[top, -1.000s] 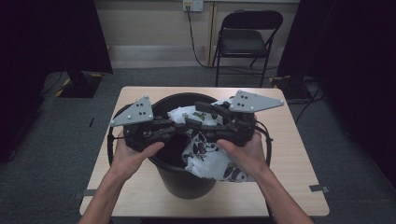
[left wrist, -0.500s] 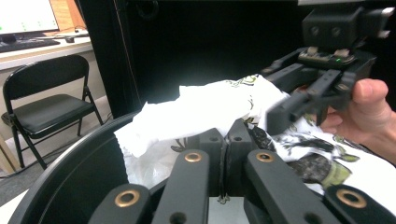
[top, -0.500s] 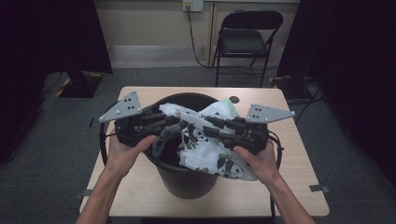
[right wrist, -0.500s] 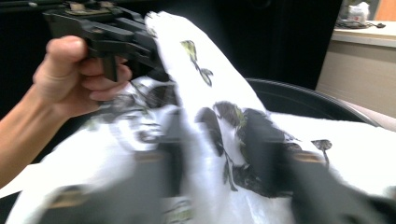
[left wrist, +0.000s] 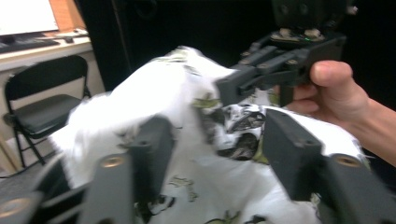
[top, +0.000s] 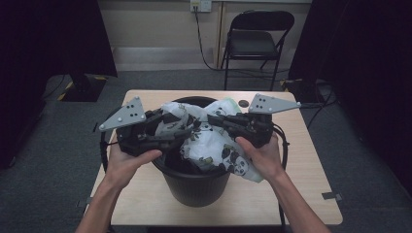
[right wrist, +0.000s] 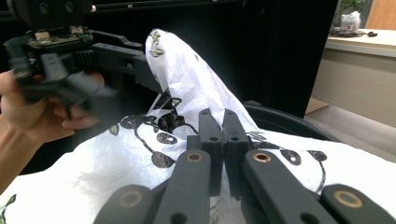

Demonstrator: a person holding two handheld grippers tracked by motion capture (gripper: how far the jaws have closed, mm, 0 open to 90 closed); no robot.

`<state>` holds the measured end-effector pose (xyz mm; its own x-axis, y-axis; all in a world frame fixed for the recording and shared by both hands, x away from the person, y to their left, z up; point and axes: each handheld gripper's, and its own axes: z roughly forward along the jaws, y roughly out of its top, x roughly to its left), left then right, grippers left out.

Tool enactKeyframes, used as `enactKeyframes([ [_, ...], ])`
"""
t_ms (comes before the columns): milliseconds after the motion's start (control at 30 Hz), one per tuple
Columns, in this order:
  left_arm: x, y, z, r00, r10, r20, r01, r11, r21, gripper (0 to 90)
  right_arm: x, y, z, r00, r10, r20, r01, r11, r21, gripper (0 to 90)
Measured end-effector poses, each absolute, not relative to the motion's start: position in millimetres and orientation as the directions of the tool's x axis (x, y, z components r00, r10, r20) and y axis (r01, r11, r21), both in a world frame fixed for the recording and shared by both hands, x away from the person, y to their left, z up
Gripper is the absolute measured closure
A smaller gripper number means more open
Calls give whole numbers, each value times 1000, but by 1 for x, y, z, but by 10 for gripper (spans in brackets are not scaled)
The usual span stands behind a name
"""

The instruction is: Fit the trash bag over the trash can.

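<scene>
Two grippers work a white panda-print bag (top: 214, 145) draped over the black bin (top: 194, 182) at table (top: 301, 174) centre. Right gripper (right wrist: 223, 123), at 3 o'clock of the bin, has its jaws pinched together on the bag. Left gripper (left wrist: 215, 140), at 9 o'clock, has its jaws spread wide around the bag's bunched plastic.

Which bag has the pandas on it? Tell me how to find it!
Look at the wooden table, then the black bin standing on it. The bag spills out of the bin's top, between the two grippers. It is the white crinkly thing with black panda pictures; everything around it is dark.
</scene>
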<state>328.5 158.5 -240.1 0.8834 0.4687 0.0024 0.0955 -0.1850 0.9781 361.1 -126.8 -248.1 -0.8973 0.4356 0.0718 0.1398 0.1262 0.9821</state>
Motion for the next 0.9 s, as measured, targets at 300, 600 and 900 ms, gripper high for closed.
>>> enactKeyframes([
  [300, 332, 144, -242, 897, 443, 9, 96, -214, 972, 359, 354, -113, -233, -920, 387, 57, 110, 116, 987, 900],
  [600, 330, 144, -244, 913, 406, 32, 75, -245, 967, 877, 343, -102, -229, -934, 356, 21, 76, 142, 987, 688],
  [900, 334, 161, -243, 892, 451, 0, 90, -178, 980, 891, 339, -129, -239, -895, 446, 16, 93, 151, 984, 317],
])
